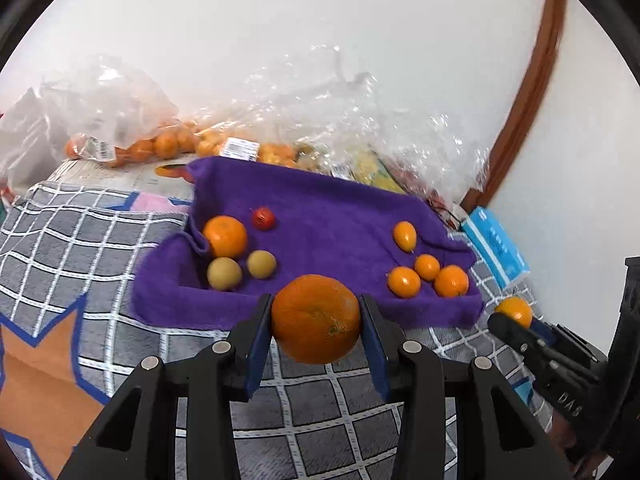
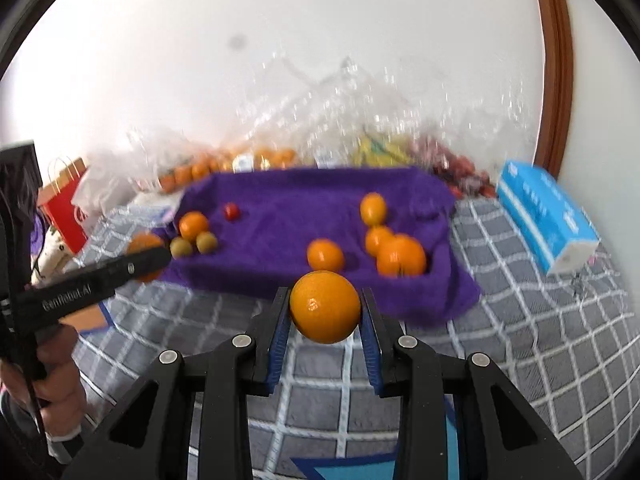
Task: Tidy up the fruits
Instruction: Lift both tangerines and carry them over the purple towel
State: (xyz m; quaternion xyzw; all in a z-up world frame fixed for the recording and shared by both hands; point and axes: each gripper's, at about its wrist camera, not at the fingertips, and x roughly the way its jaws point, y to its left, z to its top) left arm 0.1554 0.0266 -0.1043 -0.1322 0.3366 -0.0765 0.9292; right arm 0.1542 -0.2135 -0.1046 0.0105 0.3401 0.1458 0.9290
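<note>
Orange peel fills both my grips: my left gripper [image 1: 316,320] is clamped on a large orange [image 1: 316,318], dull and pebbled, and my right gripper [image 2: 325,310] is clenched on a smaller, glossier orange [image 2: 325,306]. Both fruits hang over the checked blanket [image 1: 316,396], just short of the purple towel [image 1: 320,216], where smaller oranges [image 1: 426,276] sit clustered on the right and another orange with two greenish fruits [image 1: 242,270] on the left. I judge the big one fairly heavy and firm with a grippy rind; the small one looks slicker, so it could slip. Pads across the widest girth suit both. Neither has a real long axis; the large orange's stem dimple faces the camera, slightly downward.
</note>
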